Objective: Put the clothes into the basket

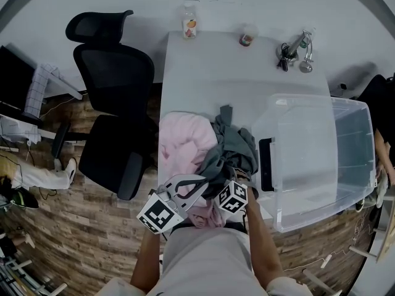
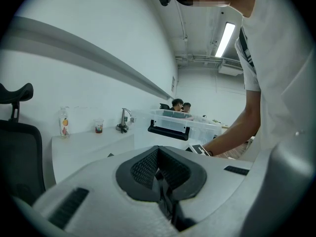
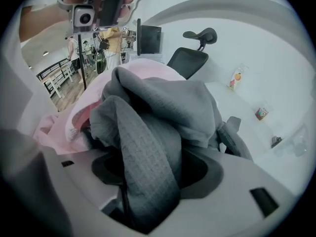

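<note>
White table [image 1: 210, 73]: crumpled grey garment [image 1: 237, 143] heaped against rumpled pink garment [image 1: 182, 143].

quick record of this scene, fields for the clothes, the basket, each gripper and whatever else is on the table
clothes: grey garment heaped against pink garment, near end of table
basket: clear, right of the clothes, no clothes inside
left gripper: jaws together, holding nothing
right gripper: closed on a fold of the grey garment
far end: bottle, cup
beside table: black chair
</note>
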A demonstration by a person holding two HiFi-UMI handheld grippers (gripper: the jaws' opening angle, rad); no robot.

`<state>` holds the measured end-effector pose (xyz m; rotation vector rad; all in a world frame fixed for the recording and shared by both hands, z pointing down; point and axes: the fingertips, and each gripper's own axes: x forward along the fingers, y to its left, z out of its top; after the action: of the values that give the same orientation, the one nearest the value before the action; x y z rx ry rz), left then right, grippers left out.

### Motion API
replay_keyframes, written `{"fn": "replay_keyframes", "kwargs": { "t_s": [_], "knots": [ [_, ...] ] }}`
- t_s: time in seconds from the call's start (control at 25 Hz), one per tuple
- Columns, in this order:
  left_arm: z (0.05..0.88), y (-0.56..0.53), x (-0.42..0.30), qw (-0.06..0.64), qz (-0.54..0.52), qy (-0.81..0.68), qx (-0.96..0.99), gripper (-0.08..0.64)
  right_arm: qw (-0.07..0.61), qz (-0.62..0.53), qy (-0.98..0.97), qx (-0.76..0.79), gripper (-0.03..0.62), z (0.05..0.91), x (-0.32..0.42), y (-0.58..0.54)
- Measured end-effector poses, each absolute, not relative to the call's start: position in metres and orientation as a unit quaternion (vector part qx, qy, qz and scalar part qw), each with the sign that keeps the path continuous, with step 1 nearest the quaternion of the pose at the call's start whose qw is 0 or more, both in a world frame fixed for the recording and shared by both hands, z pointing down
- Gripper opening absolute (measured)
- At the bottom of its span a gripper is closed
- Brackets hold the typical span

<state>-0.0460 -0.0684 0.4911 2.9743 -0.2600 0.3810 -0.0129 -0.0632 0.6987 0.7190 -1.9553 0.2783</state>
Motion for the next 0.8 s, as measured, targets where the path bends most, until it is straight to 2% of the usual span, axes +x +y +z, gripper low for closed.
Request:
{"fn": "replay_keyframes", "kwargs": {
  "t_s": [0.12, 0.28, 0.8],
  "knots": [
    [0.491, -0.068, -0.047, 0.066, 0.127, -0.088, 0.986, 0.002, 0.483, 0.131, -0.808, 0.311, 0.224, 0.692, -0.01, -0.063],
    [0.491, -0.068, -0.049, 0.065, 0.125, -0.089, 0.986, 0.001, 0.444, 0.165, -0.814, 0.336, 0.181, 0.678, -0.007, -0.065],
    [0.478, -0.068, -0.056, 0.048, 0.118, -0.095, 0.987, 0.002, 0.298, 0.201, -0.839, 0.409, 0.155, 0.593, -0.005, -0.054]
  ]
}}
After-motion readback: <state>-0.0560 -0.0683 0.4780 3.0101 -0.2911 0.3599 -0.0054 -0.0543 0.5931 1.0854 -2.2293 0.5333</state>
